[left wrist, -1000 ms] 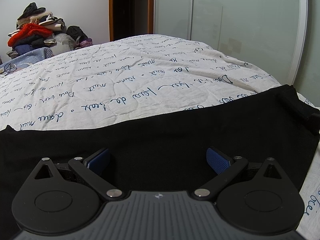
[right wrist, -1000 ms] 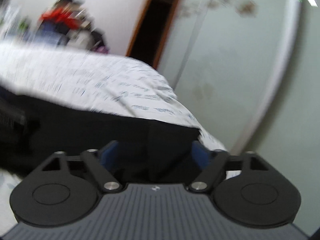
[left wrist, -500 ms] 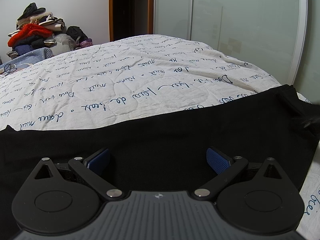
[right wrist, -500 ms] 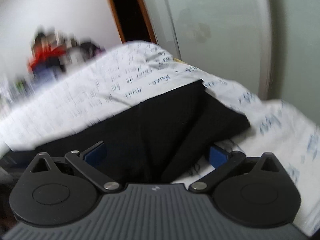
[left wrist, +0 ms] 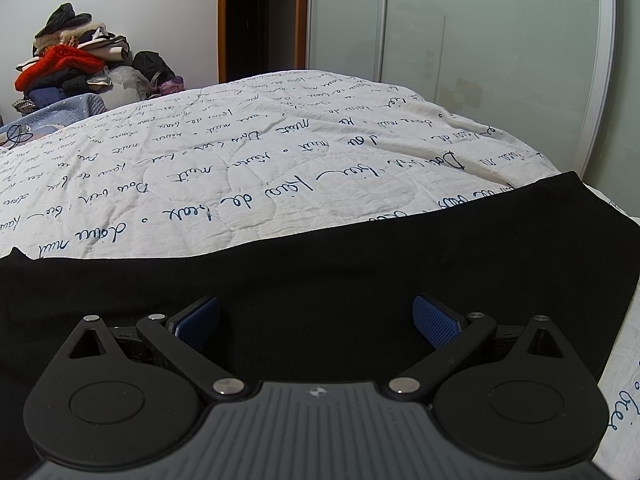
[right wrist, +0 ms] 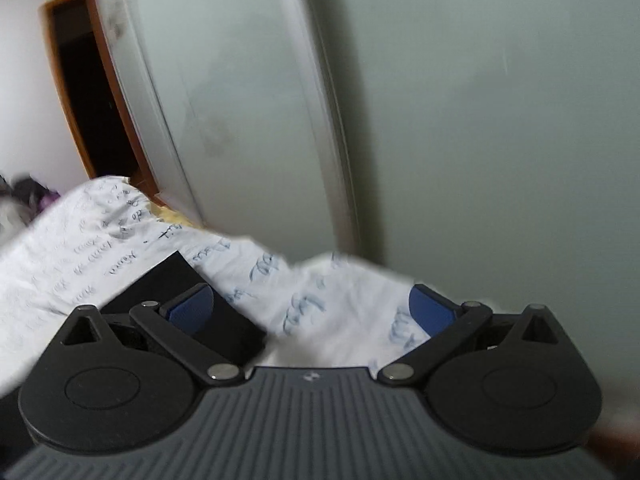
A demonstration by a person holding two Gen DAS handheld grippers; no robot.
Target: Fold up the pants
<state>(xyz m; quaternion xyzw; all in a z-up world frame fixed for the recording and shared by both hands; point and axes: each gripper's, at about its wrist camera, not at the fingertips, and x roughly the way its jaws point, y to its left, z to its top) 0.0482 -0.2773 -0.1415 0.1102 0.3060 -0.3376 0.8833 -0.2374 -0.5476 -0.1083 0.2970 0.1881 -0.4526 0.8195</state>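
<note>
- Plainly, the left wrist view shows the black pants (left wrist: 360, 264) spread flat as a wide dark band across the near part of the bed, on a white quilt (left wrist: 280, 160) printed with blue handwriting.
- The left gripper (left wrist: 316, 322) hangs over that black cloth with its blue-padded fingers (left wrist: 434, 320) spread wide, nothing between them.
- Only this view takes in the heap of clothes (left wrist: 76, 60) beyond the bed's far left corner, a dark doorway (left wrist: 260, 16) and frosted sliding doors (left wrist: 460, 60).
- The right wrist view, blurred, shows only a corner of the pants (right wrist: 168, 284), lying under the left finger.
- The right gripper (right wrist: 310, 312) is likewise wide apart and empty, over the bare quilt (right wrist: 320, 312) at the bed's edge, with the frosted door (right wrist: 480, 120) filling most of the picture.
</note>
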